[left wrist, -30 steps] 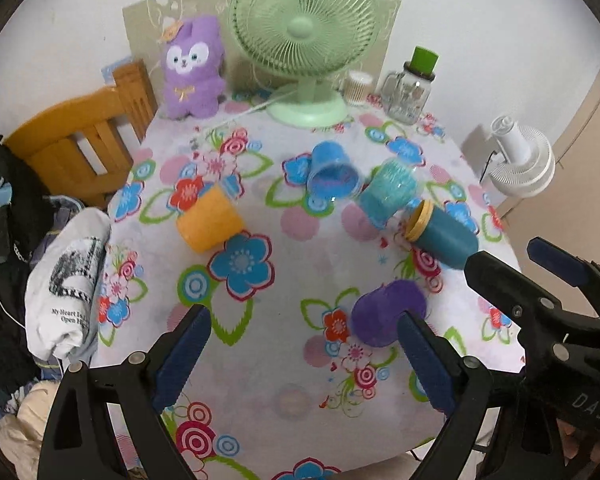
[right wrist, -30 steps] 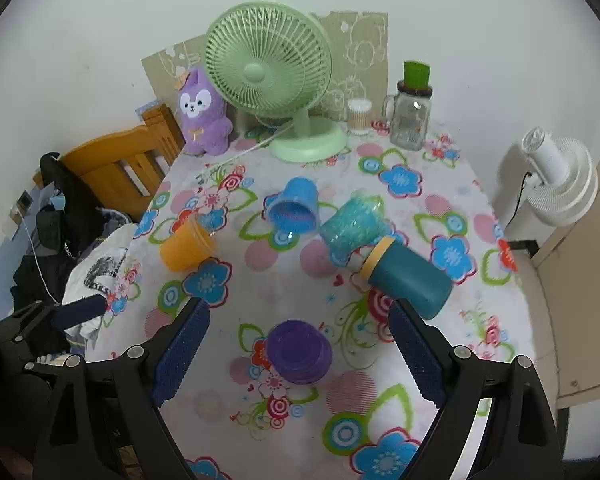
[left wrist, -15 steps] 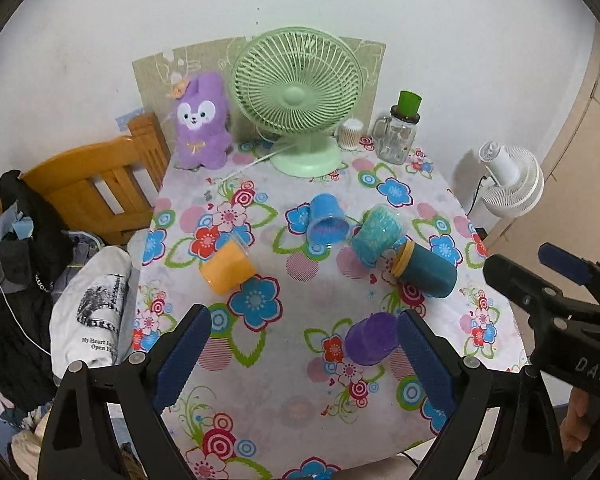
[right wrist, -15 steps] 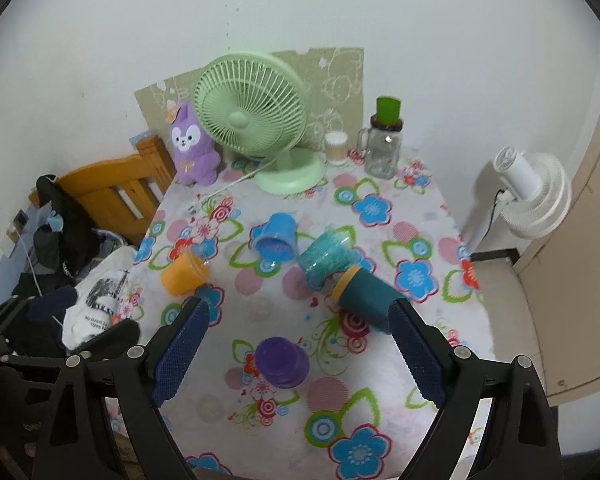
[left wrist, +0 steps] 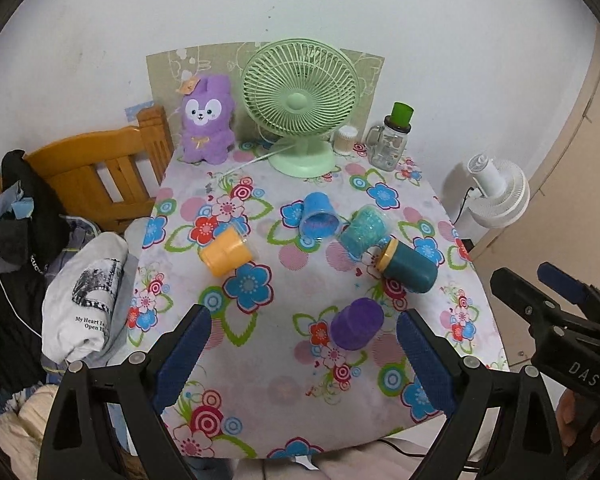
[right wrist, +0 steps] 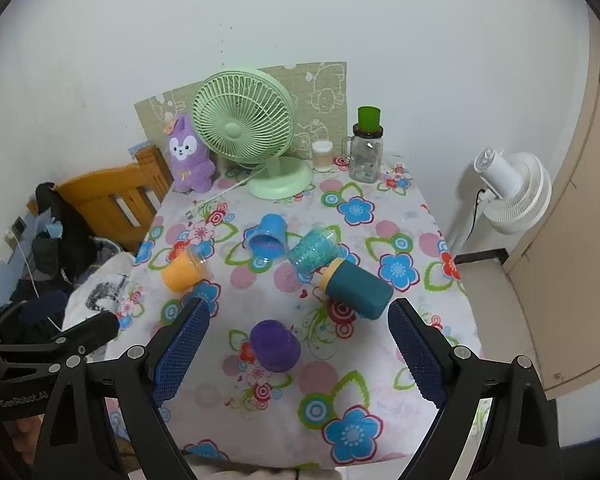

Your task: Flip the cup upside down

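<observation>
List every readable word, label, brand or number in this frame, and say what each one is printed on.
"DAS": on the right gripper body, seen from the left wrist view.
"GenRobot.AI": on the left gripper body, seen from the right wrist view.
"My Heart I..." and "Open H...": on the folded white shirt, cut off by the fold.
Print on the glass jar: too small to read.

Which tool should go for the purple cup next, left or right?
Right, probably. The purple cup sits nearly centred ahead of the open right tool; for the left tool, also open, it lies off toward one finger.

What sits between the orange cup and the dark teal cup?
In the right wrist view, between the orange plastic cup and dark teal yellow-rimmed cup: only bare floral tablecloth; other cups lie behind.
</observation>
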The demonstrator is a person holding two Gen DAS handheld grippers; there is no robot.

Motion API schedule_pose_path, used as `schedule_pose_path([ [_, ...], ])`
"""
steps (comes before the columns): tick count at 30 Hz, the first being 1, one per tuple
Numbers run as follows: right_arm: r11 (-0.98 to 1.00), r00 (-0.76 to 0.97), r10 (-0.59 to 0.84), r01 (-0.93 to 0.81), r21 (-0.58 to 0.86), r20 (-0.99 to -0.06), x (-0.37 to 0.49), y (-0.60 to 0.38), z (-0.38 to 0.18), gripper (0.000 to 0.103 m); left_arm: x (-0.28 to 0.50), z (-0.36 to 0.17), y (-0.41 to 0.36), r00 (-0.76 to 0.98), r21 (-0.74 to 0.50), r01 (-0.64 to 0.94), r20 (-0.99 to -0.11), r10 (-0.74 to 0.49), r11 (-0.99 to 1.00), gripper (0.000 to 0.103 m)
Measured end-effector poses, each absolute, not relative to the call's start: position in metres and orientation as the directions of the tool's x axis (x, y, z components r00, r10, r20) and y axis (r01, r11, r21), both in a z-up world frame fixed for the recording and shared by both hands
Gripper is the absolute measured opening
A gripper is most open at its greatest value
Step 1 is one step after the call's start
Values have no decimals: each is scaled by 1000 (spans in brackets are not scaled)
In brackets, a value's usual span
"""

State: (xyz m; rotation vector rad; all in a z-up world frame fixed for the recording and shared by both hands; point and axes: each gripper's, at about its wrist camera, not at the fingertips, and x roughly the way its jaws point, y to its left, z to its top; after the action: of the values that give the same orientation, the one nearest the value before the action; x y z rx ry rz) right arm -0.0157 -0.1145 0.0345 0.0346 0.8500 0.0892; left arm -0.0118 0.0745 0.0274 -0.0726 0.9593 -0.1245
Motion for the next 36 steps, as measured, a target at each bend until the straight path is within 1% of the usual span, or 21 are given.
schedule_pose_path([
  [10, 999, 689, 46, -48, 18, -724, -21, -118, 44, 93, -12, 48, 65, 612, -88, 98, -780, -129, 991, 95],
  [19, 999, 700, 40, -43, 13, -713, -17, -121, 48, 93, -9, 49, 56, 612, -85, 116, -779, -139, 990, 95],
  [29, 998, 695, 49, -66, 4, -718, -11, -116, 48, 93, -8, 45, 55, 611, -89, 101, -781, -132, 991, 101],
  [36, 997, 687, 50, -72, 0, -725, -8, -114, 46, 93, -6, 43, 58, 611, -83, 83, -783, -117, 993, 102],
])
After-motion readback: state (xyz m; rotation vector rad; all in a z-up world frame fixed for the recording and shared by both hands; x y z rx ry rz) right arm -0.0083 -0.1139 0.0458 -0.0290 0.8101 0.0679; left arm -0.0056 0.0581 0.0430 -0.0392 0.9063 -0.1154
